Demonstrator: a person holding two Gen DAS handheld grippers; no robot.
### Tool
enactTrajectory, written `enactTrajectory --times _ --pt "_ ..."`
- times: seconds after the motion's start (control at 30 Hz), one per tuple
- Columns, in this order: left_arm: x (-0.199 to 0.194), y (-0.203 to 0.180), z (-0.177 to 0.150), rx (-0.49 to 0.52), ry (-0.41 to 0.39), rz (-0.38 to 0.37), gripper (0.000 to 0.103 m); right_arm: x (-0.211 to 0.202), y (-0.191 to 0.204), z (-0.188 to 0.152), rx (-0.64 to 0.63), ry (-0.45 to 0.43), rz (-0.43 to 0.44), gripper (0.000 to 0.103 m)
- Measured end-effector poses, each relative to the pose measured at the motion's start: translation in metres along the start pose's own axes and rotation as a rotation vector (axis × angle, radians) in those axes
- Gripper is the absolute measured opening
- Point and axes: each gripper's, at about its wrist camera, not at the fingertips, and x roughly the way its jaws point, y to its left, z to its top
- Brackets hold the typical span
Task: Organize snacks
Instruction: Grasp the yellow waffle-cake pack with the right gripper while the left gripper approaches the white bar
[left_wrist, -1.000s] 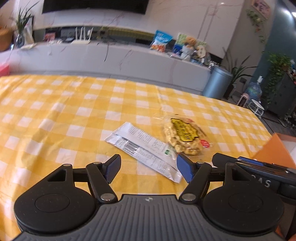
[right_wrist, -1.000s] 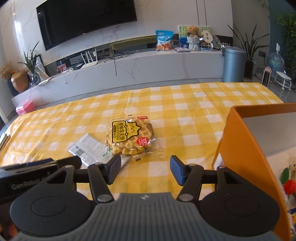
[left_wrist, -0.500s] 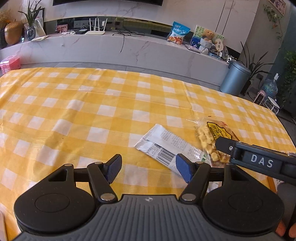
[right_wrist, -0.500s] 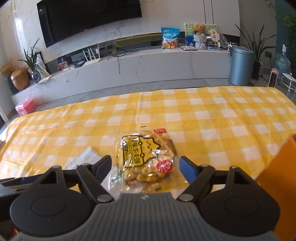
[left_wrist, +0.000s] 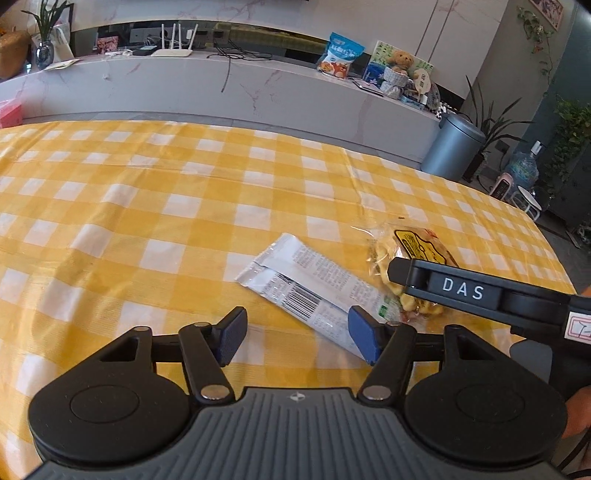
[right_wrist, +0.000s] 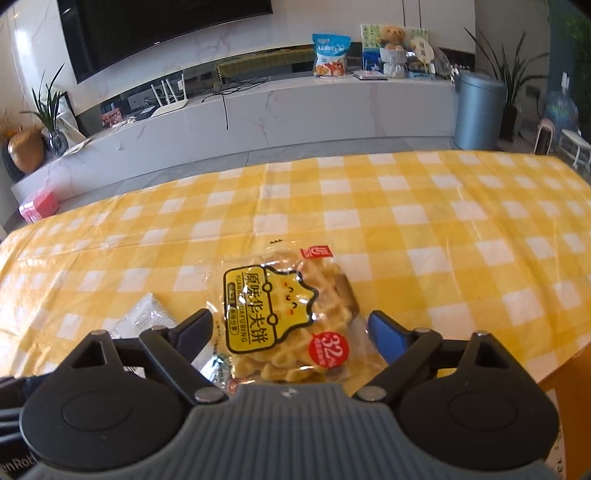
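Observation:
A clear waffle packet (right_wrist: 288, 317) with a yellow label lies on the yellow checked tablecloth (right_wrist: 406, 221). My right gripper (right_wrist: 291, 332) is open, with its fingers on either side of the packet's near half. The packet also shows in the left wrist view (left_wrist: 410, 254), partly hidden by the right gripper's finger (left_wrist: 443, 284). A white flat snack packet (left_wrist: 310, 291) lies to the left of the waffle packet, and its corner shows in the right wrist view (right_wrist: 147, 317). My left gripper (left_wrist: 295, 332) is open just above the white packet's near end.
An orange box edge (right_wrist: 569, 373) sits at the table's right near corner. Beyond the table's far edge stand a white marble bench (right_wrist: 295, 114) with a snack bag (right_wrist: 330, 55) and a grey bin (right_wrist: 476, 110).
My right gripper has moved left and forward from beside the orange box until its open fingers straddle the waffle packet. My left gripper has shifted slightly over the white packet.

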Motion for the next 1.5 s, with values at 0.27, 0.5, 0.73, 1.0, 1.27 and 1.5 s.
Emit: enactTrajectory --times 0.27,0.5,0.73,1.0,1.27,1.5 --pt "-0.004 0.007 -0.006 -0.058 0.026 -0.05 0.06 -0.012 0.005 -0.016 -0.089 0.018 0.045 0.067" --pt "-0.013 0.011 -0.012 -0.106 0.059 -0.057 0.045 -0.033 0.01 -0.035 -0.154 0.048 0.093 0.065" --pt "-0.019 0.004 -0.014 -0.156 0.035 -0.027 0.075 -0.051 -0.002 -0.041 -0.151 0.006 -0.02 0.062" --pt "-0.002 -0.023 -0.009 -0.21 0.042 0.089 0.09 -0.051 -0.025 -0.037 -0.117 0.007 -0.064 0.062" --pt "0.017 -0.058 -0.01 -0.092 0.035 0.269 0.096 -0.047 -0.03 -0.038 -0.09 0.006 -0.037 0.063" --pt "0.017 -0.065 -0.014 0.027 0.03 0.289 0.083 -0.05 -0.028 -0.045 -0.149 -0.007 -0.044 0.064"
